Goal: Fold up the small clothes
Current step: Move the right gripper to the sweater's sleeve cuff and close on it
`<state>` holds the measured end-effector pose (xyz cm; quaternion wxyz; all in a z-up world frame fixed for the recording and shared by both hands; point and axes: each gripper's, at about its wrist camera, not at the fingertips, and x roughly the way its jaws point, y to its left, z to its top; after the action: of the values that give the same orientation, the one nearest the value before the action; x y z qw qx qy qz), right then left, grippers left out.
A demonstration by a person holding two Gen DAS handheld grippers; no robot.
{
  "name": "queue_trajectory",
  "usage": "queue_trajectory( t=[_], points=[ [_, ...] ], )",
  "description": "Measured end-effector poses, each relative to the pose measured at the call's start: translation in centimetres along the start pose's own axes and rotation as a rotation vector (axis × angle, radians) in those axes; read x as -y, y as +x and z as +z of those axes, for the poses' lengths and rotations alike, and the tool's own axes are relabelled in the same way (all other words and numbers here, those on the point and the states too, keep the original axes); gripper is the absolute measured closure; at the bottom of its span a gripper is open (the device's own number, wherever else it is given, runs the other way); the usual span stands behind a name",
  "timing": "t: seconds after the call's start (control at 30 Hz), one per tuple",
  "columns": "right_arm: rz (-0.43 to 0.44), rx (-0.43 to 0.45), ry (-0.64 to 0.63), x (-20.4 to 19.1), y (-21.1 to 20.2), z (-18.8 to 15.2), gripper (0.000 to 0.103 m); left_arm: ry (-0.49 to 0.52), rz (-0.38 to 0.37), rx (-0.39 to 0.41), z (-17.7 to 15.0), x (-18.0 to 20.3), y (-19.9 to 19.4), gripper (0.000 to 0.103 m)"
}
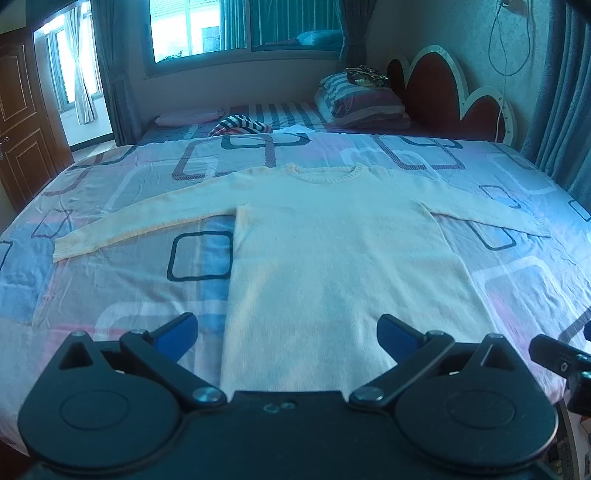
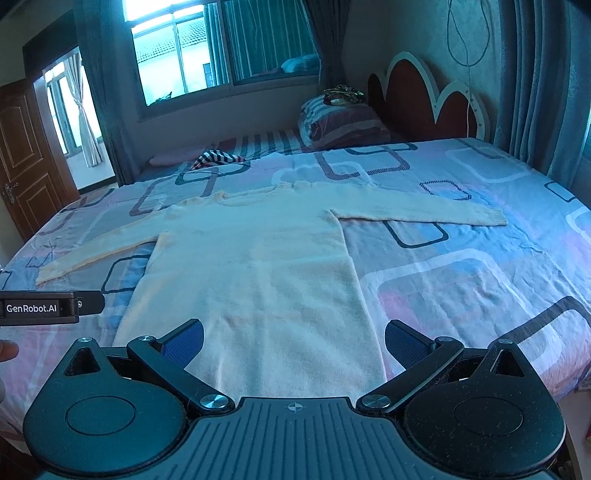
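Pretty dim, heavy blue-teal cast all over. Daylight only from the window (image 1: 207, 33) and doorway (image 1: 70, 70), both blown out white. Soft shadows, heavy fisheye bending at edges, dark vignetted corners, mostly sharp.

Cream sweater (image 1: 332, 258) flat, sleeves outspread

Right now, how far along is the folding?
Barely begun. Done: the sweater lies flat on the bed, sleeves spread. In hand: nothing; the left hand-held gripper and right hand-held gripper are both open near its hem. Left: every fold.
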<state>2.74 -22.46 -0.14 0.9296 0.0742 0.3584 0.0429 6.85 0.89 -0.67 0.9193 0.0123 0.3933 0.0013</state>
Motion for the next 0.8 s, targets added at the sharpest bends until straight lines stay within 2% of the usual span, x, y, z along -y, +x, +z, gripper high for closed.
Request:
queue_trajectory(
  t=[0.53, 0.8],
  points=[
    [-0.086, -0.024, 0.035, 5.7, 8.2, 5.6, 0.0, -0.045, 0.015, -0.02, 6.1, 1.2, 9.1, 0.001],
    [-0.124, -0.024, 0.093, 10.7, 13.5, 8.8, 0.0, -0.074, 0.001, -0.029, 8.8, 2.2, 13.6, 0.001]
  ],
)
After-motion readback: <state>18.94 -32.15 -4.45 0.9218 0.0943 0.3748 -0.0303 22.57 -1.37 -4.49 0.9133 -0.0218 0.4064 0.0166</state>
